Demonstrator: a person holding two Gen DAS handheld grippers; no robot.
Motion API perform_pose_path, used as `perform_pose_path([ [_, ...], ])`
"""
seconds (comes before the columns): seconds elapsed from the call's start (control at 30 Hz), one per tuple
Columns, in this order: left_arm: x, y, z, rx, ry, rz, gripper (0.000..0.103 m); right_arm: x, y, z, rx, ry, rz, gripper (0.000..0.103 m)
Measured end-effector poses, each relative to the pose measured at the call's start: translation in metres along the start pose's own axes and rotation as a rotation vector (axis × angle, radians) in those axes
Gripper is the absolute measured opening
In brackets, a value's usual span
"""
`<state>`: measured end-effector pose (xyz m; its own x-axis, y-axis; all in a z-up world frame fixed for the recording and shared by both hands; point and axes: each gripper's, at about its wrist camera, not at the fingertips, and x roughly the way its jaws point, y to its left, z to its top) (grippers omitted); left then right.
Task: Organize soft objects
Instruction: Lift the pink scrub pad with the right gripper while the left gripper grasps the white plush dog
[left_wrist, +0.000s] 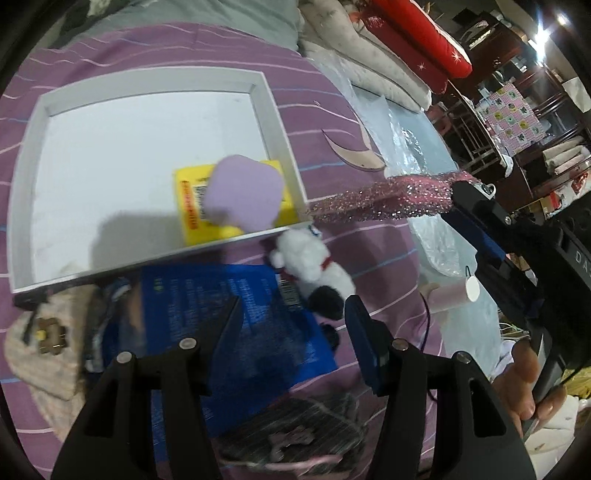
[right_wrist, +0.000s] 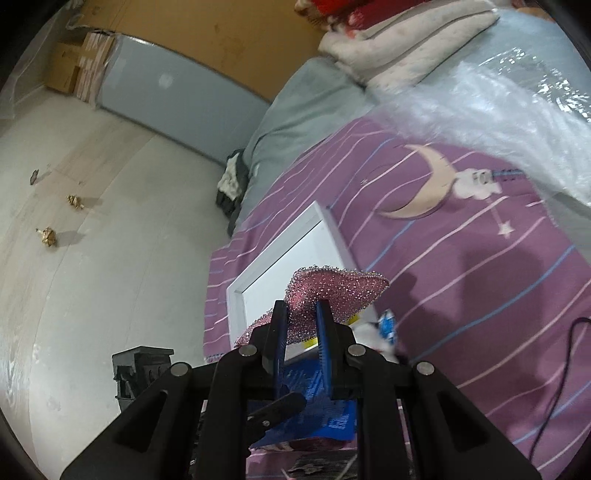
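While clamped in the right gripper (right_wrist: 301, 317), glittery pink cloth (right_wrist: 334, 291) stretches toward white tray (left_wrist: 275, 110), left gripper (left_wrist: 293, 314) apart.

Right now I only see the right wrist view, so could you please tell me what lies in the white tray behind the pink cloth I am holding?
Observer: A lilac pad rests on a yellow pack in the white tray, in the corner nearest your pink cloth.
Operator: Is the other gripper carrying anything?
Observer: No, the left hand-held gripper is open with nothing between its fingers, above a blue packet.
Operator: Where is the plush toy?
Observer: The white plush toy lies on the bedspread, just outside that tray corner.
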<state>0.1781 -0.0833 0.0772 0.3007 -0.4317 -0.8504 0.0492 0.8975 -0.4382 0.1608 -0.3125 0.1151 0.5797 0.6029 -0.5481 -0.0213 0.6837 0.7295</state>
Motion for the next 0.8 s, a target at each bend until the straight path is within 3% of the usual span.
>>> perform_pose_path([
  [0.37,0.030,-0.012,0.008,-0.045,0.054,-0.060,0.058,-0.020,-0.023,0.008,0.041,-0.066,-0.036,0.014],
  [0.5,0.043,-0.014,0.010,-0.064,0.080,-0.038,0.058,-0.023,-0.029,0.010,0.056,-0.074,-0.039,0.014],
  [0.57,0.049,-0.013,0.010,-0.071,0.085,-0.032,0.054,-0.022,-0.030,0.010,0.059,-0.074,-0.045,0.014],
  [0.63,0.053,-0.013,0.009,-0.063,0.088,-0.005,0.039,-0.022,-0.033,0.010,0.064,-0.074,-0.050,0.014],
  [0.8,0.043,-0.011,0.003,-0.048,0.043,-0.018,0.034,-0.020,-0.033,0.010,0.068,-0.069,-0.052,0.014],
])
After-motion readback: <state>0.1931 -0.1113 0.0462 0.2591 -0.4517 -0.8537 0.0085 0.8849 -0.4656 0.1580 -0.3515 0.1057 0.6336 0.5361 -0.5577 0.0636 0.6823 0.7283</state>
